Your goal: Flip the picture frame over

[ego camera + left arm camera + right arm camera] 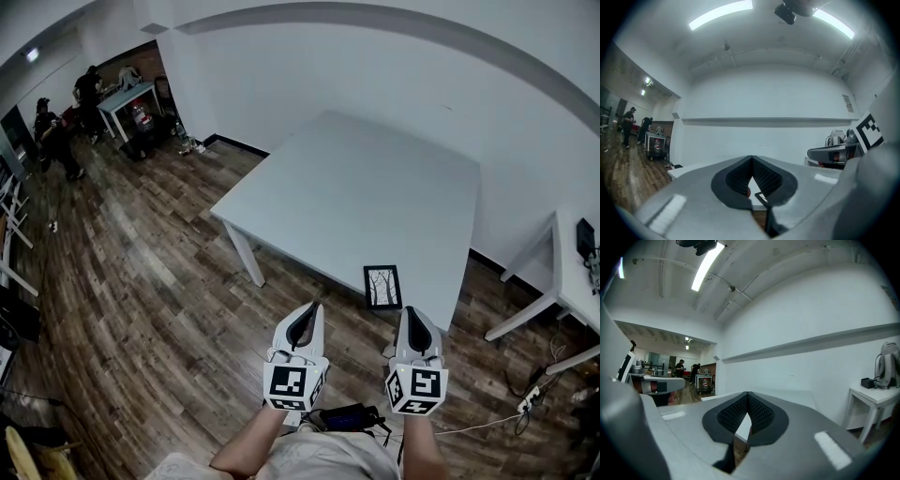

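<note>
A black picture frame [382, 286] with a pale tree drawing lies face up near the front edge of the white table [347, 187]. Both grippers are held level in front of that edge, short of the frame and touching nothing. My left gripper [305, 321] sits to the frame's lower left, its jaws shut and empty. My right gripper [413, 319] is just right of and below the frame, also shut and empty. In the left gripper view a corner of the frame [761, 197] shows through the slit under the closed tips of my left gripper [751, 159]. The right gripper view shows my right gripper [747, 394] with its tips together.
A second white table [572, 272] stands at the right with a black item on it. Cables and a power strip [530, 398] lie on the wooden floor beside it. People [56, 131] and a small cluttered table [127, 98] are far off at the back left.
</note>
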Demonstrator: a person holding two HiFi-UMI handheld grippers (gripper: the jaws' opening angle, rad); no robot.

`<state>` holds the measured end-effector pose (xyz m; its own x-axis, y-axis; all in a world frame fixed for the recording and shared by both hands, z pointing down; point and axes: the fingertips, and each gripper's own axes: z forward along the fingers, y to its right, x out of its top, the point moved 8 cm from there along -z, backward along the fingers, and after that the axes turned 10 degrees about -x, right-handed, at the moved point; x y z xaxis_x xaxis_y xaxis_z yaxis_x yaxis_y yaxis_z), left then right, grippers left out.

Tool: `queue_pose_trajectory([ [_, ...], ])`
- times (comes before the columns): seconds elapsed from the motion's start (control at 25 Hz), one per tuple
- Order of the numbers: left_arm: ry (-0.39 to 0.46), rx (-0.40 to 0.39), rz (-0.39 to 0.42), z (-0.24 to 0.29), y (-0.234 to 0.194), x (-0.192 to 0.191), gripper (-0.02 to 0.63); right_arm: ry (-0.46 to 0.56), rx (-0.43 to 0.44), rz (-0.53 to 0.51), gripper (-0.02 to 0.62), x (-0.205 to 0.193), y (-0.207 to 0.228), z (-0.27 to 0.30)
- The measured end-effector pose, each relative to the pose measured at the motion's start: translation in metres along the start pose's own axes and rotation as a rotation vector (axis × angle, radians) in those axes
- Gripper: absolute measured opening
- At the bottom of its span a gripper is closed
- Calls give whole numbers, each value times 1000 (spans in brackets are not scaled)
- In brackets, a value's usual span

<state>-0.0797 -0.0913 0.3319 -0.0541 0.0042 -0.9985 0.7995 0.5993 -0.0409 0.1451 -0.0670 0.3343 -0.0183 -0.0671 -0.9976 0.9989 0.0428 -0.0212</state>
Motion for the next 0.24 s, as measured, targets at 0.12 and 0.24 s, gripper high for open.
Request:
queue_pose_trajectory([
  [0.12,5,-4,6,1,2,0,1,8,-4,3,21,1,2,-1],
  [0.24,8,-2,6,0,4,0,0,14,0,1,21,3,3,-2],
])
